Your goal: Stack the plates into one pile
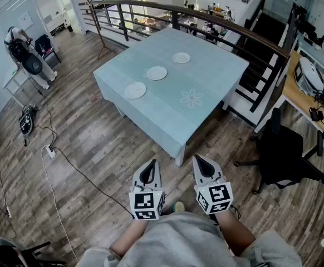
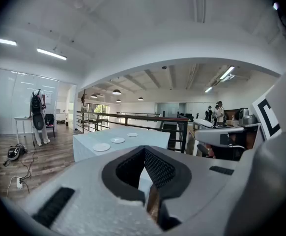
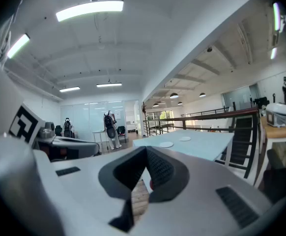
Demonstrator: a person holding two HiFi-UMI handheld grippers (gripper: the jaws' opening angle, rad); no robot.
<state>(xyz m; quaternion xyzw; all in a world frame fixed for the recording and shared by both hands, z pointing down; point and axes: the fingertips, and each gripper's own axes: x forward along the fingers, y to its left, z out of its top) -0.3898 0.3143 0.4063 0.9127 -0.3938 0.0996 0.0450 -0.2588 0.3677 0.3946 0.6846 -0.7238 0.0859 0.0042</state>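
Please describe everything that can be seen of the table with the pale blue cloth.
The table is square-looking, covered by a pale blue cloth that hangs down its sides and bears a faint flower print. It stands on the wooden floor beside a dark railing. Three white plates lie on it in a diagonal row, apart from each other.

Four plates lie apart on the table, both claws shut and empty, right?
No: the head view shows three plates, not four: near plate, middle plate, far plate. They lie apart on the table; left claw and right claw are shut, empty.
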